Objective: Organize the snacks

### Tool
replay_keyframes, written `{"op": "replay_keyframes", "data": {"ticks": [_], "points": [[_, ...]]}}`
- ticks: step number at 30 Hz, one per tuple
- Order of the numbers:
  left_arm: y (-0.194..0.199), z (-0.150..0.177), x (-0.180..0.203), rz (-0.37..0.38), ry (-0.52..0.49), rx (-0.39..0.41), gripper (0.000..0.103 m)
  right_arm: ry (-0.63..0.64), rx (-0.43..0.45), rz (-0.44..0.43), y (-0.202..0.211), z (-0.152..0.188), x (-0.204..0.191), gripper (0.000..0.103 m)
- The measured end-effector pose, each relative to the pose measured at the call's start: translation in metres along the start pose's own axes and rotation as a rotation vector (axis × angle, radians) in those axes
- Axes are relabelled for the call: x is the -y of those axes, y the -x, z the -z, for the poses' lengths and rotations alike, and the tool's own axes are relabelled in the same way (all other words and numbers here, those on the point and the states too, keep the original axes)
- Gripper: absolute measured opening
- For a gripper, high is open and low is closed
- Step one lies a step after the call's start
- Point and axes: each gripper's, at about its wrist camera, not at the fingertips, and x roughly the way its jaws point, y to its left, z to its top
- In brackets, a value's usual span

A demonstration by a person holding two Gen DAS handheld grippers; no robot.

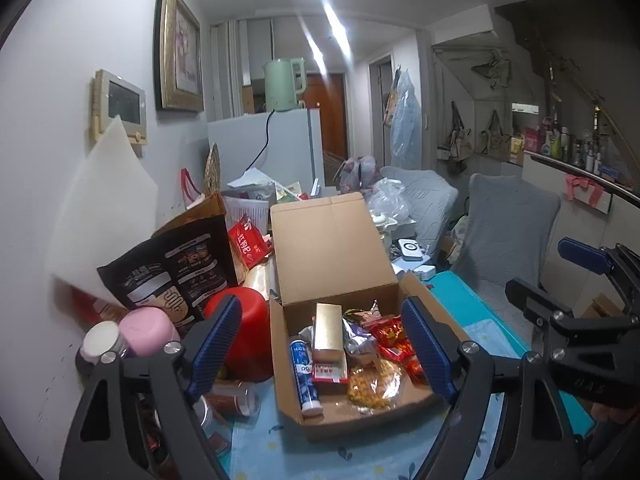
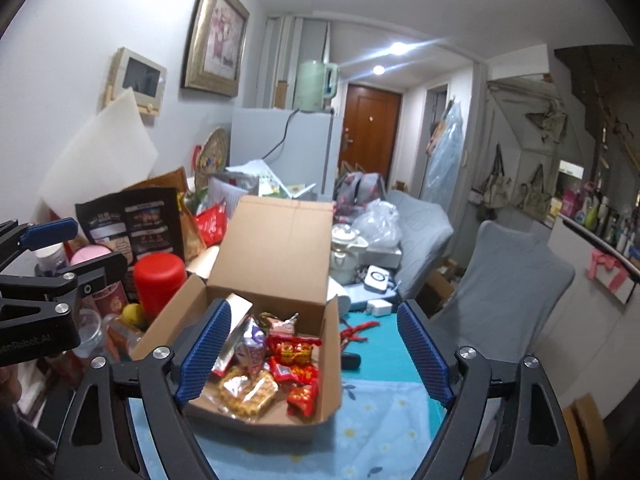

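An open cardboard box [image 1: 280, 344] stands on the blue tablecloth with its lid [image 1: 328, 248] upright. Inside lie a gold carton [image 1: 328, 332], a blue tube [image 1: 305, 376], red candy packets [image 1: 390, 336], a silver-purple packet [image 1: 356, 334] and a clear bag of yellow snacks [image 1: 372, 384]. My left gripper [image 1: 321, 308] hovers in front of and above the box, open and holding nothing. My right gripper [image 2: 314, 306] does the same over the box [image 2: 272, 248], also open and holding nothing. Each gripper shows at the edge of the other's view.
Left of the box stand a red canister [image 1: 244, 332], a pink-lidded jar [image 1: 146, 330], a black snack bag [image 1: 176, 272] and toppled jars [image 1: 236, 396]. A grey chair [image 1: 508, 228] is at the table's right side. Behind are a teapot [image 2: 346, 248], bags and a fridge [image 2: 288, 148].
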Motion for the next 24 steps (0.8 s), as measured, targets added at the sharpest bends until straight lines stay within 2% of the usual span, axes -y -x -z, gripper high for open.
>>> {"op": "replay_keyframes", "data": {"ticks": [6, 9, 24], "points": [[0.035, 0.023, 0.007, 0.021, -0.020, 0.023, 0.084, -0.010, 0.016, 0.015, 0.034, 0.018, -0.003, 0.088], [0.048, 0.034, 0.010, 0.031, -0.018, 0.024, 0.093, -0.036, 0.018, 0.018, 0.048, 0.030, -0.003, 0.090], [0.075, 0.086, 0.015, 0.071, 0.019, -0.026, 0.093, -0.112, -0.051, 0.024, 0.080, 0.087, -0.004, 0.091]]}}
